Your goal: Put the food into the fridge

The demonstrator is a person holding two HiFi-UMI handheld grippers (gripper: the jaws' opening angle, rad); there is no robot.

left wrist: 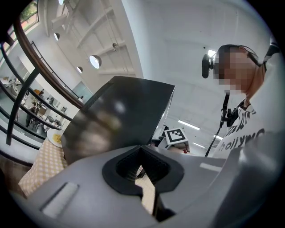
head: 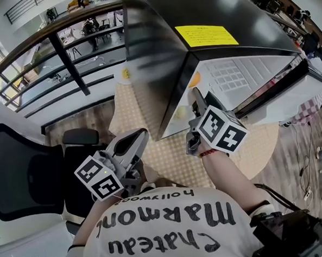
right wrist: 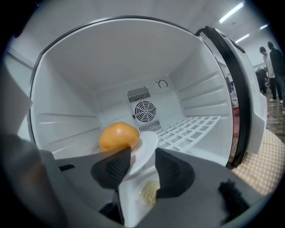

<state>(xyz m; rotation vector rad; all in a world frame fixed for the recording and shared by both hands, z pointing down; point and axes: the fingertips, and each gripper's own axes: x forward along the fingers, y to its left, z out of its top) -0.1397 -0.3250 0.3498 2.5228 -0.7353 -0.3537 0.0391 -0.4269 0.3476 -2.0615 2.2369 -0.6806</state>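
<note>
Plate (right wrist: 144, 151) inside the fridge (right wrist: 200, 127), right gripper (right wrist: 142, 169) fingers apart around its rim.
Best drawn straight back, level, so neither finger drags the plate (an orange (right wrist: 118, 137) sits just beyond it); left gripper (head: 135, 140) idles outside, fingers together, empty.

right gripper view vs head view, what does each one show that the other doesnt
Only the right gripper view: the fan vent, wire shelf, and a white plate between parted jaws. Only the head view: the left gripper, black chair, yellow label. Both: the open fridge, the right gripper, the orange.
</note>
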